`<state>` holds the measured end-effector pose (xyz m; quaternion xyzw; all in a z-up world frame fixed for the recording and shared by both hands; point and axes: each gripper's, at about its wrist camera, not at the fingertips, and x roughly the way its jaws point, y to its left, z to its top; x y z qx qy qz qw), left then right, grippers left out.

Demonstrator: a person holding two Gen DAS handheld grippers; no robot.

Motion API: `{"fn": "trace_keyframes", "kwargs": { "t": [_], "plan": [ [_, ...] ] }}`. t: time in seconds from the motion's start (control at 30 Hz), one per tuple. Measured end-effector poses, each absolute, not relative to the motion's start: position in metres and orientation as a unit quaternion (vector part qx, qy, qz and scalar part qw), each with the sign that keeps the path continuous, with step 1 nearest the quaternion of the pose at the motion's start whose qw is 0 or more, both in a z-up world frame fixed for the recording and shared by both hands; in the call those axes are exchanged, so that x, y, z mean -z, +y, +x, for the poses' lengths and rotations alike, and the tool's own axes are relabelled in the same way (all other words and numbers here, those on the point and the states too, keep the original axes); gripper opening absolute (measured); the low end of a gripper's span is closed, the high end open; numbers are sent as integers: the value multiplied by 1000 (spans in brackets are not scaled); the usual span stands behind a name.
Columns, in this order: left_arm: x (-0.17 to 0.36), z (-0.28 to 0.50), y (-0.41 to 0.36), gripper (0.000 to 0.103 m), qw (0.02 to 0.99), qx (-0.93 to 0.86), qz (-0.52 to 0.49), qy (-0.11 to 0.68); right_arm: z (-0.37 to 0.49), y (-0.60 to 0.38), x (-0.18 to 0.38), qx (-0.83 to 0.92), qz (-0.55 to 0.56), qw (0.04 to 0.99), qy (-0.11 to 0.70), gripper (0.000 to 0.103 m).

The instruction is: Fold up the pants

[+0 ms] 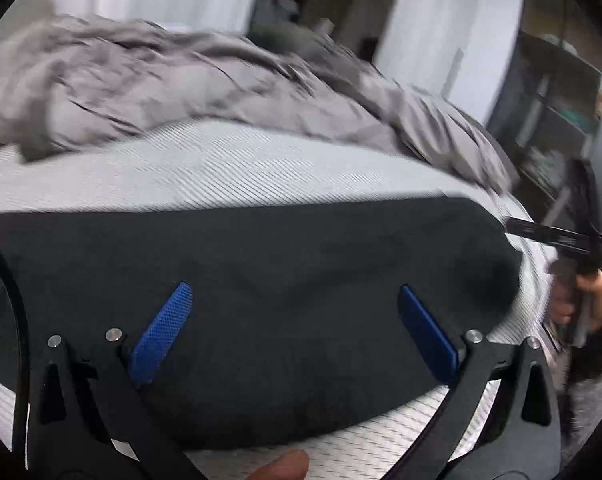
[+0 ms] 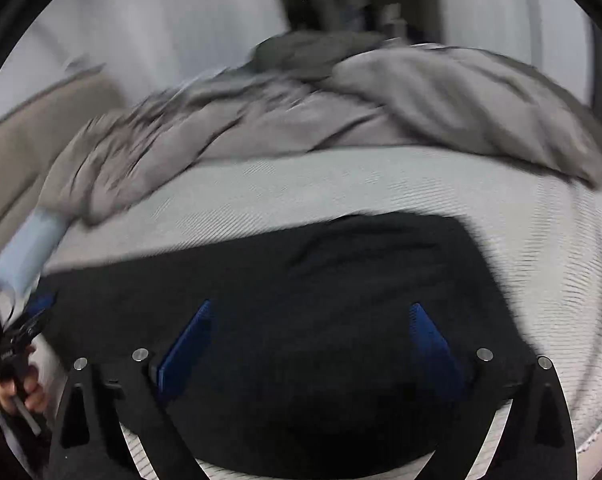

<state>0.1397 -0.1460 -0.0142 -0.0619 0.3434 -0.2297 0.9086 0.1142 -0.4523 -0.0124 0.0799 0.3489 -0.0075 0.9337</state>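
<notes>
Pants, black, spread flat across the bed on its pale ribbed mattress, at 6 o'clock from a rumpled grey blanket. Left tool hovering over the pants, blue pads spread wide, gripping nothing. Right tool likewise over the pants, pads wide apart, gripping nothing.
</notes>
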Motion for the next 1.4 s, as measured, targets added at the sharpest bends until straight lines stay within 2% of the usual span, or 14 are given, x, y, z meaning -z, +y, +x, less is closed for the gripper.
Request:
{"fn": "trace_keyframes", "kwargs": {
  "t": [0.2,0.3,0.37,0.47,0.6,0.7,0.9,1.13,1.3,1.4],
  "plan": [
    [51,130,-209,102,886,235,65,395,134,-329,76,-83,-38,906,413,98],
    [72,138,-210,102,869,227,65,435,128,-294,103,-96,-146,886,430,96],
    [76,141,-207,102,865,227,57,445,122,-303,105,-89,-162,885,427,96],
    [77,142,-200,102,861,236,47,449,114,-365,100,-16,-130,889,438,96],
    [79,144,-199,102,859,243,51,447,92,-483,97,179,-52,881,436,97],
    [78,146,-195,102,860,240,51,447,78,-516,95,157,33,894,418,97],
    [74,142,-195,100,866,236,53,439,82,-483,83,168,-9,903,395,98],
    [34,126,-204,100,885,271,56,375,99,-418,57,45,0,933,358,98],
    [56,147,-197,100,880,223,46,417,141,-376,87,-1,-33,914,404,98],
    [70,162,-181,100,871,205,16,446,147,-375,103,30,-66,899,432,97]
  ]
}}
